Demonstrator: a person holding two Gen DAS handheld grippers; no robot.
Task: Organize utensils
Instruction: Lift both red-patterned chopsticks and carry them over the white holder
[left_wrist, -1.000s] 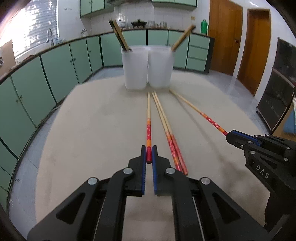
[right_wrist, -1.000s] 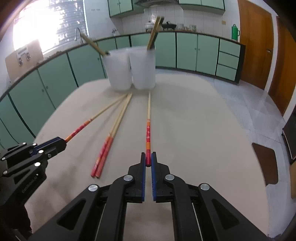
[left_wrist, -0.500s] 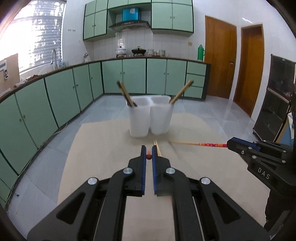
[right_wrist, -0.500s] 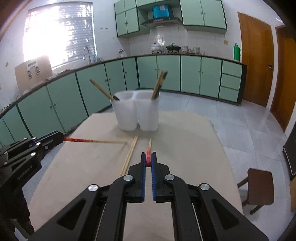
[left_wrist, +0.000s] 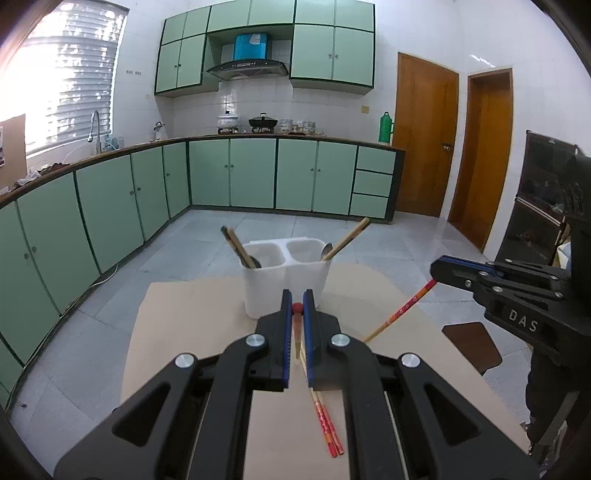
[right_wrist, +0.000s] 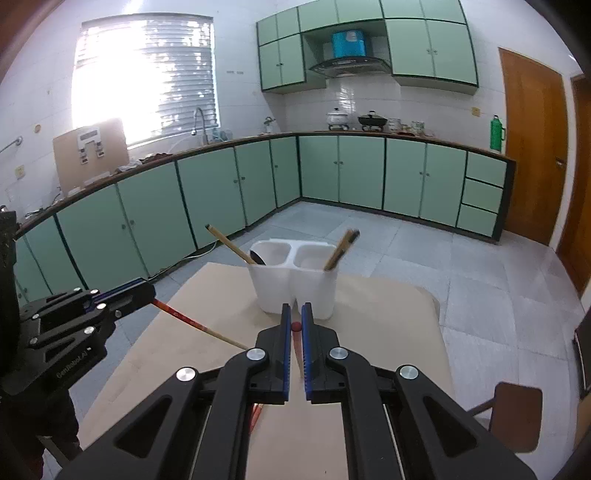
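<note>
My left gripper (left_wrist: 297, 301) is shut on the red end of a chopstick (left_wrist: 297, 338), which hangs down toward the beige table (left_wrist: 192, 314). My right gripper (right_wrist: 295, 314) is shut on the red end of a second chopstick (right_wrist: 296, 326); in the left wrist view that stick (left_wrist: 402, 310) slants down to the table. Both grippers are raised above the table, in front of a white two-compartment holder (left_wrist: 286, 275). Each compartment holds wooden-handled utensils (left_wrist: 238, 247). A pair of red-ended chopsticks (left_wrist: 327, 421) lies on the table under my left gripper.
A brown stool (right_wrist: 513, 417) stands by the table's right edge. Green cabinets (left_wrist: 255, 173) run along the far wall and the left side, with grey tiled floor (left_wrist: 207, 236) between them and the table. Two wooden doors (left_wrist: 424, 136) are at the right.
Both grippers have risen and tipped, each lifting its chopstick off the table. The holder now shows from above, and the held sticks slant down instead of lying flat.
</note>
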